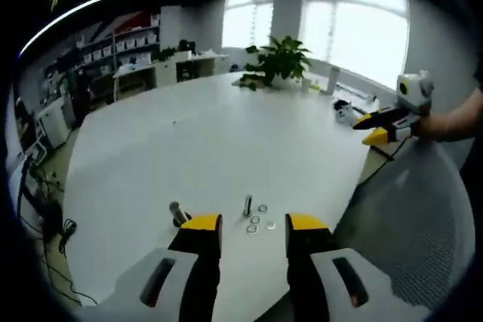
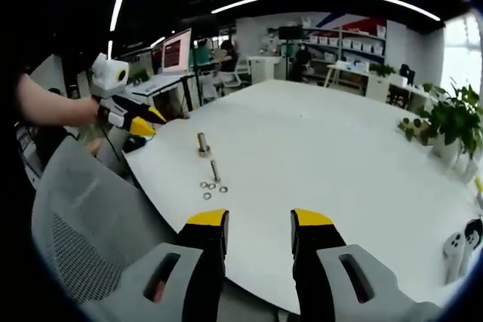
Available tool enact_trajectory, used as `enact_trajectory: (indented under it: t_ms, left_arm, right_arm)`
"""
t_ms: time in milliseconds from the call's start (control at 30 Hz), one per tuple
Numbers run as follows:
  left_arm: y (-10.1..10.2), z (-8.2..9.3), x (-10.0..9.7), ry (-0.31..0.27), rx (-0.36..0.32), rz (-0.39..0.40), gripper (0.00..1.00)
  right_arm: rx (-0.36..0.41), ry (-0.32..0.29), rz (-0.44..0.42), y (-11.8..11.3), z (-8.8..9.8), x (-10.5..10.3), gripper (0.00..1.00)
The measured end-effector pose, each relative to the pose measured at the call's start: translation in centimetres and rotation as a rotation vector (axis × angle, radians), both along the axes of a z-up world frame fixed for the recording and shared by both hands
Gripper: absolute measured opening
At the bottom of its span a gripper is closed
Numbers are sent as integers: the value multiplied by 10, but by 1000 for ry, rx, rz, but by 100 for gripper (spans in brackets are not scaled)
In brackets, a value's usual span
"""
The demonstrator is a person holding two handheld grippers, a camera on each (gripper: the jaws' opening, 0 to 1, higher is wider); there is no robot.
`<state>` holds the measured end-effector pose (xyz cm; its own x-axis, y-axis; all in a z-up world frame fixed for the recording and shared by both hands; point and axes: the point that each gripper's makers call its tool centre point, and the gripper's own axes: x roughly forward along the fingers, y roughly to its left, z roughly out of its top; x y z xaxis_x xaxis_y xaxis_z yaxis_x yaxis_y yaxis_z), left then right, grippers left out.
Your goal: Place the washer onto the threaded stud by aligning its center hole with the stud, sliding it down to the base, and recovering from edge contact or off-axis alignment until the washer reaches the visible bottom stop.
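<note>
Both our grippers are empty with jaws spread wide: left gripper (image 1: 253, 233) hangs over the near edge of the desk (image 1: 204, 148), right gripper (image 2: 259, 229) sits back from the desk's curved edge, above a mesh chair (image 2: 83, 239).

Nothing picked yet, so we judge the step in hand is the approach to a washer.

The stud (image 1: 247, 205) stands upright near the desk edge, just ahead of the left jaws. Washers (image 1: 256, 224) lie flat on the desk right beside its base, none on the stud.

To do this well, we'd:
- narrow the jaws before coming down; the washers are thin and flat
- take the outermost one by its rim, leaving the hole free
- hold it level and centre the hole over the stud tip before lowering
- if it catches on an edge, lift, re-level, retry

Count:
- 1 stud
- about 4 washers, too small for us to be sure
- 1 short bolt-like piece (image 1: 177, 213) off to one side
- 1 potted plant (image 1: 279, 62) at the far edge
</note>
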<state>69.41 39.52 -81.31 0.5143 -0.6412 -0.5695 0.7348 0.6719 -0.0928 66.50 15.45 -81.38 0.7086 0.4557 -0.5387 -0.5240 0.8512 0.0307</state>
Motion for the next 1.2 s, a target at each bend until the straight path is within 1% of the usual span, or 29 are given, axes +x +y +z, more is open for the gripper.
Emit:
enact_trajectory:
  t_ms: [200,300,367,467,533,600,667,733,833,900,933,967,1000,1033,1133,1200]
  left_arm:
    - [-7,-1,-18,2,-6,-1,34]
    - [-5,-2,-24,-1,22,-5,33]
    - [-3,1,-25,-9,19,-2,33]
    - [1,3,-27,-1,3,29,34]
    - [8,1,-28,8,2,79,33]
    - [11,-1,-29,6,-8,99,34]
    - [12,-2,-30,8,-21,110,34]
    - [11,-2,-29,15,-25,114,35]
    - [10,1,-26,-10,-29,107,36]
    - [11,3,-25,-14,-34,112,36]
    - [13,3,-24,-17,-39,124,36]
    - [14,2,-24,-18,-35,132,38]
    - [16,2,-24,-27,-20,138,39]
    - [16,2,-24,-37,-15,136,39]
    - [16,2,-24,-32,-21,139,39]
    - [18,3,-22,-39,-19,145,39]
  right_arm:
    - [-14,5,-1,-1,-2,-1,35]
    - [-10,3,-10,-2,-1,0,35]
    - [-11,6,-10,-2,-2,0,35]
    - [-22,12,0,-1,-4,-1,35]
    - [-24,15,1,-1,-5,-1,35]
    - [-25,19,0,-1,-5,-2,35]
    - [-19,17,-4,-2,-5,-2,35]
    - [-24,29,3,0,-7,-3,35]
    - [-34,32,25,4,-8,-3,35]
    - [-40,32,35,5,-8,-3,35]
    - [-47,-33,40,4,3,3,35]
    - [-22,-71,37,7,12,6,35]
    - [12,-77,28,9,18,6,35]
    - [6,-66,29,8,17,6,35]
    - [-25,-1,48,9,2,3,35]
    - [-13,0,46,9,4,4,35]
